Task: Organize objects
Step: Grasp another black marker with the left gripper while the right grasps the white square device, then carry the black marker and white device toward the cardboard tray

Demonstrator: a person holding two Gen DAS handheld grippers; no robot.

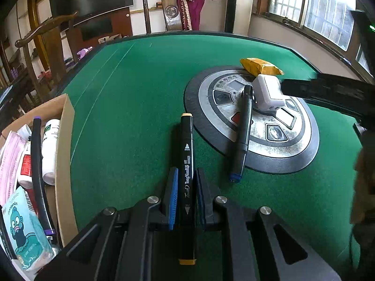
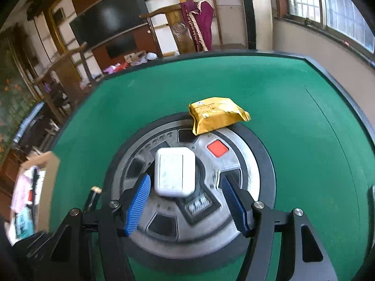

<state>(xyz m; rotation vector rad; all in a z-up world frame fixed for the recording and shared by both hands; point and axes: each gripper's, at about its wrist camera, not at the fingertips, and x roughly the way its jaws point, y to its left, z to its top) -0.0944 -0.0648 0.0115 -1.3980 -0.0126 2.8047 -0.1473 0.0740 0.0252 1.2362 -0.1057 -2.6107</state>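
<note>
My left gripper is shut on a black art marker with orange ends, held above the green table. A second black marker with a blue end lies across the edge of the round metal panel. A white charger block sits on the panel, and a yellow snack packet lies behind it. In the right wrist view my right gripper is open, its fingers on either side of the white charger block. The yellow packet lies beyond it.
A cardboard box at the left table edge holds a black marker, a white bottle, tissue packs and other items; it also shows in the right wrist view. Wooden chairs stand past the far edge. The right gripper's arm reaches in from the right.
</note>
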